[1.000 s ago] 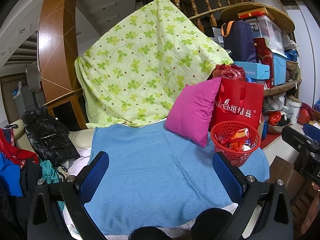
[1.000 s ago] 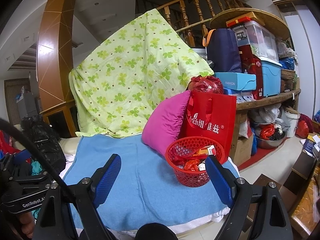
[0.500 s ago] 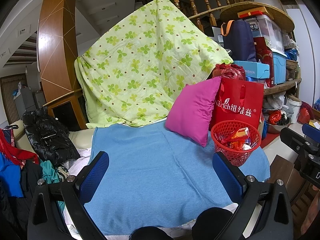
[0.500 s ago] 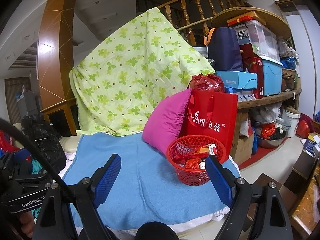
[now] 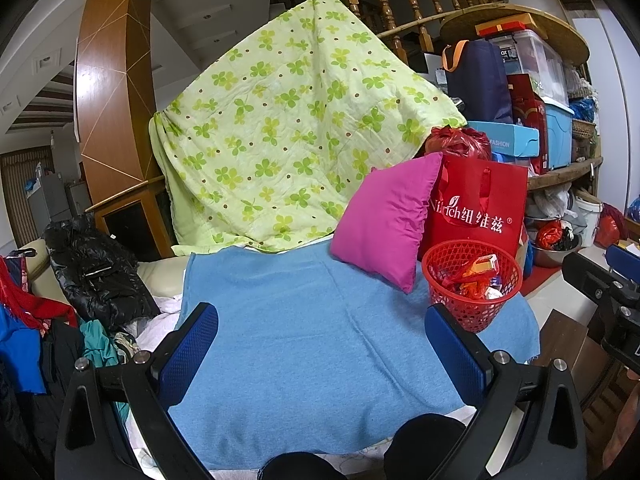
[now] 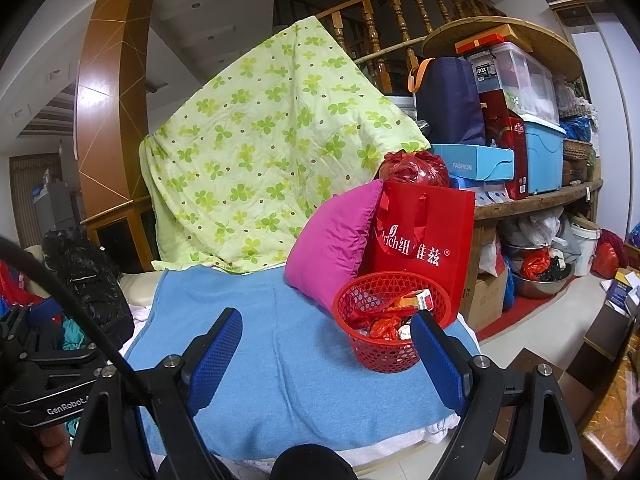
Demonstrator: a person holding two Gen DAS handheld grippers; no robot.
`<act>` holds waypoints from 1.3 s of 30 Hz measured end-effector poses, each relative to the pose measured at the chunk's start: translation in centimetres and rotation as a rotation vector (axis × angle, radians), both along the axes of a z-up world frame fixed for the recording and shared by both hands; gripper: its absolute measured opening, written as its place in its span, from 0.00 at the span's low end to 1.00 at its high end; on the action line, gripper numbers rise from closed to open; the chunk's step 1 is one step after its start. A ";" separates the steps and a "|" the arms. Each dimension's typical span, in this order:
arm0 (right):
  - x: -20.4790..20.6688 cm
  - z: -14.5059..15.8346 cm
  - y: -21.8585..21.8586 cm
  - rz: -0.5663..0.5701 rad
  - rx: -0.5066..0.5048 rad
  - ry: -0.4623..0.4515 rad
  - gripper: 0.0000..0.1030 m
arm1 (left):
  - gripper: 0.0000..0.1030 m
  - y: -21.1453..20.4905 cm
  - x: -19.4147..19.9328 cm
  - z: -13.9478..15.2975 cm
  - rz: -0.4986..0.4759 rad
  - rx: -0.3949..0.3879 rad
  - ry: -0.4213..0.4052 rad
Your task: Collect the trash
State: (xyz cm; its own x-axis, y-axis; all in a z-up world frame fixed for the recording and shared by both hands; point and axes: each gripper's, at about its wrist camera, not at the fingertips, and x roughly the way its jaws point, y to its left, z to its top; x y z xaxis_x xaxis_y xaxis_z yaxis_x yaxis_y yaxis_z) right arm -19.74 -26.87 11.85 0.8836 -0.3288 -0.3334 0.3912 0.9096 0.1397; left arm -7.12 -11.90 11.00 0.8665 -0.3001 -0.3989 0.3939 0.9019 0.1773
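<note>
The red basket (image 6: 394,322) is seen full of wrappers (image 6: 386,326) on the blue blanket (image 6: 288,360), right beside the pink pillow (image 6: 332,248). Both the left gripper (image 5: 320,354) and the right gripper (image 6: 326,358) are held wide with nothing between the fingers. The light basket could be tipped over by a bump, and the trash spilled.

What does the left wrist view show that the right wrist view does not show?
Only the left wrist view shows the red and blue clothes at its left edge. Only the right wrist view shows the cardboard box under the shelf and the left hand-held gripper's "GenRobot" label. Both show the red basket with wrappers, on the blue blanket, beside the pink pillow.
</note>
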 end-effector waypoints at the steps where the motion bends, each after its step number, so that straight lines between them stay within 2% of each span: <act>1: 0.0 0.0 0.0 0.000 0.000 0.000 0.86 | 1.00 0.0 0.0 0.0 0.000 0.000 0.000; 39: 0.3 -0.2 0.5 0.001 -0.010 0.011 0.86 | 1.00 1.1 0.7 -0.7 0.004 -0.007 0.011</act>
State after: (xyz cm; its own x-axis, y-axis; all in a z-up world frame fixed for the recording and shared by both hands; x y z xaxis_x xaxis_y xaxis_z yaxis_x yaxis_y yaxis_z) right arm -19.44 -26.35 11.64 0.8805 -0.3310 -0.3394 0.3913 0.9116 0.1261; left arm -6.46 -10.79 10.27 0.8634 -0.2995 -0.4060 0.3923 0.9046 0.1670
